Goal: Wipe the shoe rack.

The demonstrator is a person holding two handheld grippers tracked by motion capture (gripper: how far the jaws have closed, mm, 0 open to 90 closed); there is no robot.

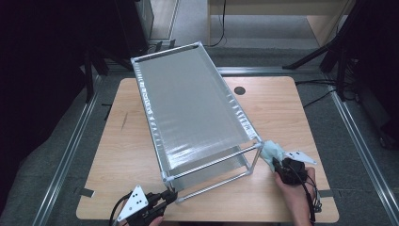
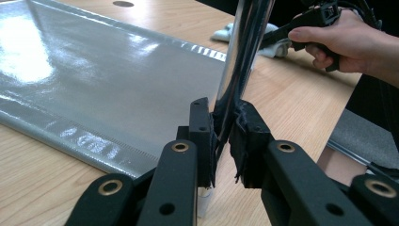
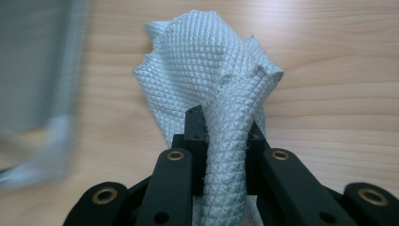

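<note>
Wooden table over grey floor; left jaws clamp rack leg, right jaws cloth.

Metal rack sprawling diagonally across table, blocking middle from far edge to near edge; bare wood lying open along left edge and toward far right corner.
</note>
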